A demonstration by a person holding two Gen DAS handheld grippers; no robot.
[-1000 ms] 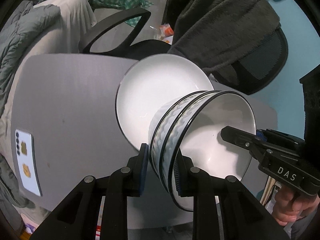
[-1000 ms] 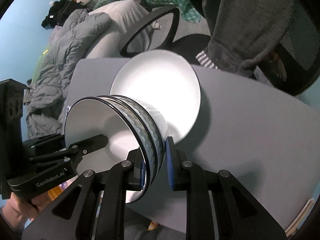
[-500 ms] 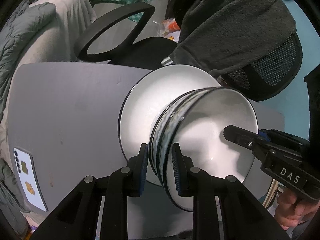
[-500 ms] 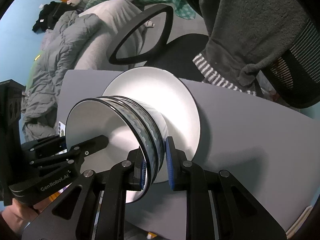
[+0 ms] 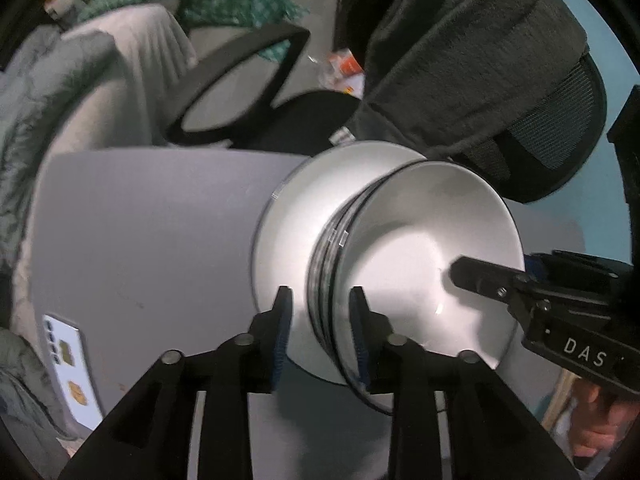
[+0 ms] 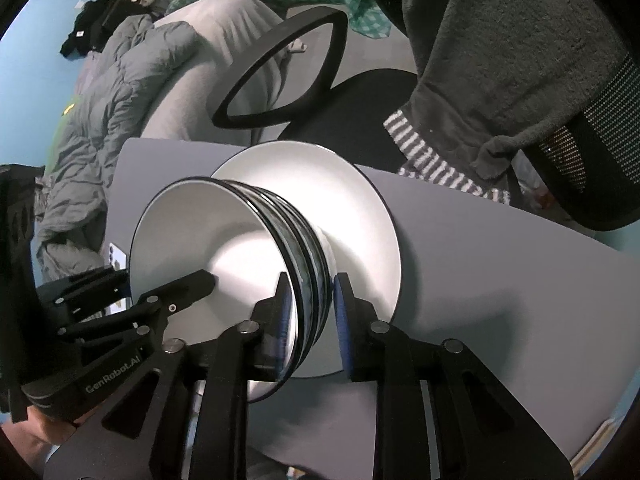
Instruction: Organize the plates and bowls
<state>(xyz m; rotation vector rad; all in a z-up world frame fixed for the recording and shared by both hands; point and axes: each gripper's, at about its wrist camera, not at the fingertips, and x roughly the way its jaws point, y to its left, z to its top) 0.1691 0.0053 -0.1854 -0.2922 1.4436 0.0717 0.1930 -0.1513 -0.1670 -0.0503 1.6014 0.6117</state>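
Stacked bowls (image 5: pixel 424 264) sit on the plate (image 5: pixel 292 240), on the table (image 5: pixel 152 232).

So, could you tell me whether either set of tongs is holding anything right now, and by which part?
Nothing is gripped. Both the left tongs and right tongs have just been opening; each straddles the rim of the stacked bowls, which sit on the plate.

Stacked bowls (image 5: pixel 420 264) on plate (image 5: pixel 296 240) — left tool (image 5: pixel 322 332) opening.
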